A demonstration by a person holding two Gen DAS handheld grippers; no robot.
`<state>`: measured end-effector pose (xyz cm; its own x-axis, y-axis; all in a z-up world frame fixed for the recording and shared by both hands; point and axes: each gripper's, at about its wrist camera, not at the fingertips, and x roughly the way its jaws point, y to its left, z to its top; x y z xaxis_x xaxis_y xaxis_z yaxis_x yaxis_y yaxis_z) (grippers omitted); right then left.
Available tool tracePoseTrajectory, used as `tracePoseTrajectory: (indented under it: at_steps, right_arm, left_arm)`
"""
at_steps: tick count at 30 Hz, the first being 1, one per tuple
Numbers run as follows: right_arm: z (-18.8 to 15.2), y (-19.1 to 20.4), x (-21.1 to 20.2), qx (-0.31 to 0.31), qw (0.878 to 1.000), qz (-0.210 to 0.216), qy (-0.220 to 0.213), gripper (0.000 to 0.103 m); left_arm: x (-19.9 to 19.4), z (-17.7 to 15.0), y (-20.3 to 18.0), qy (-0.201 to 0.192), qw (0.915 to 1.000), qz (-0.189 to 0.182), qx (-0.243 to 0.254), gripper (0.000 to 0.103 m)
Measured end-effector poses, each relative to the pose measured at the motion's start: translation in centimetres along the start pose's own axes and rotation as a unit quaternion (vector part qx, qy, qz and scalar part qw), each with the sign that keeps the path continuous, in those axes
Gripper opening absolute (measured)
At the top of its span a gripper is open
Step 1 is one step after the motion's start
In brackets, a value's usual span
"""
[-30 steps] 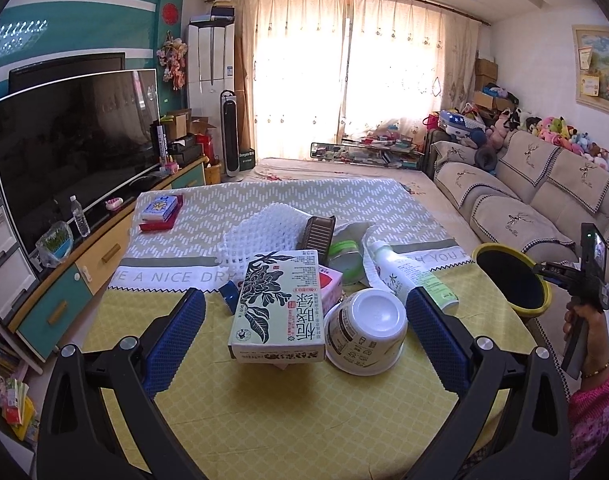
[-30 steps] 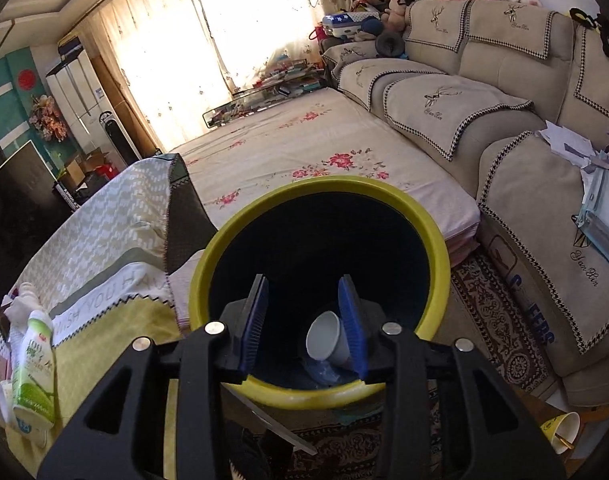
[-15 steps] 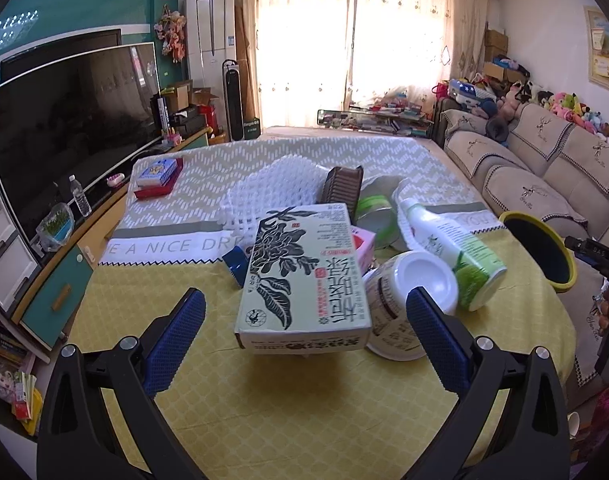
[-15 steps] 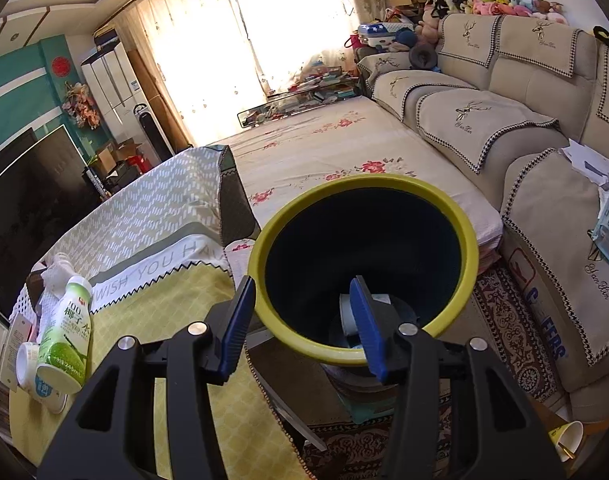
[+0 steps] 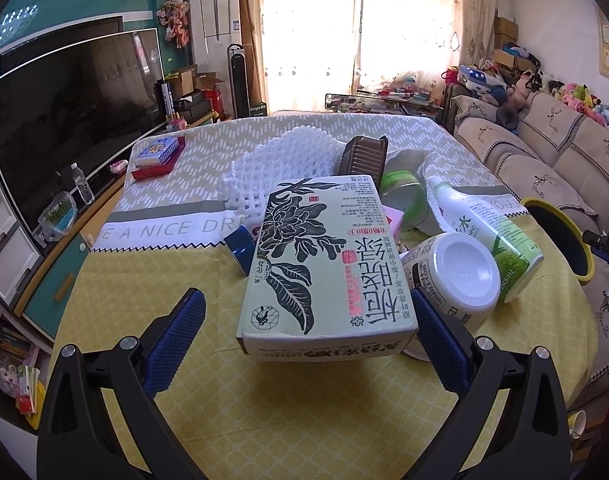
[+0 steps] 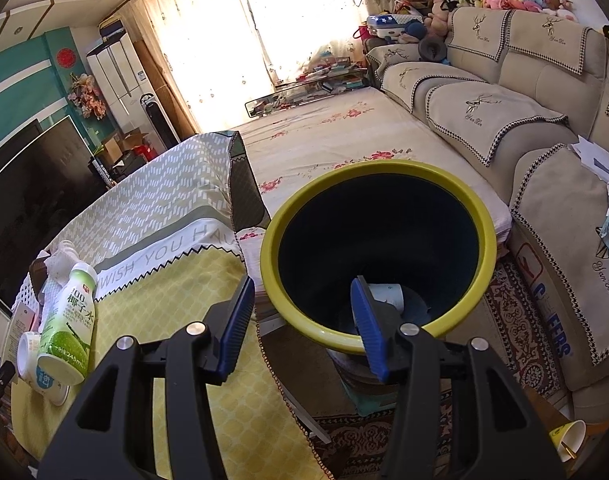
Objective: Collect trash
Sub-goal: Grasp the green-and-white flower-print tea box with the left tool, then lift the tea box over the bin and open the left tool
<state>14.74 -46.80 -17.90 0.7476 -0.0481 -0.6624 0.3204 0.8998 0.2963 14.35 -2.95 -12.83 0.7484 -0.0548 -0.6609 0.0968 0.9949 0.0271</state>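
Observation:
A pale green tea box point(image 5: 324, 260) lies on top of the trash pile on the yellow tablecloth point(image 5: 264, 400). My left gripper point(image 5: 306, 304) is wide open and straddles the box's near end; the left pad is well clear of it. Beside the box lie a white tub point(image 5: 460, 272) and a green drink bottle point(image 5: 488, 232), also seen as the bottle point(image 6: 68, 316). My right gripper point(image 6: 303, 286) hangs open and holds nothing, at the near rim of the yellow-rimmed bin point(image 6: 384, 168). A white paper cup point(image 6: 388, 294) lies inside the bin.
White foam netting point(image 5: 280, 168), a brown tray point(image 5: 362, 156) and a green can point(image 5: 404, 196) sit behind the box. A red tray point(image 5: 156, 156) is at the table's far left. A television point(image 5: 64, 120) stands left, a sofa point(image 6: 504, 100) right. A paper cup point(image 6: 570, 438) lies on the floor.
The left gripper has sunk and come closer to the tea box, which now looms larger. The right gripper's jaws have widened, and it has drawn back from over the bin toward the table.

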Motion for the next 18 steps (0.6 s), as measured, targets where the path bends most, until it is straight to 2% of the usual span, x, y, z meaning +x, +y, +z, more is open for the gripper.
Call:
tracePoseTrajectory:
  at_steps: [5, 9, 10, 18]
  right_arm:
    - [-0.1, 0.2, 0.0, -0.002, 1.0, 0.004, 0.003, 0.048]
    - [-0.1, 0.2, -0.1, -0.002, 1.0, 0.006, 0.003, 0.048]
    - [-0.1, 0.3, -0.1, -0.003, 1.0, 0.006, 0.003, 0.048]
    - [-0.2, 0.4, -0.3, -0.005, 1.0, 0.01, 0.003, 0.048]
  left_arm:
    - [0.1, 0.0, 0.2, -0.007, 1.0, -0.003, -0.003, 0.097]
    - [0.5, -0.1, 0.4, 0.001, 0.9998, -0.014, -0.011, 0.076]
    - [0.5, -0.2, 0.4, 0.0, 0.9998, -0.015, -0.013, 0.074]
    - [-1.6, -0.1, 0.9, -0.038, 0.9988, -0.012, -0.029, 0.073]
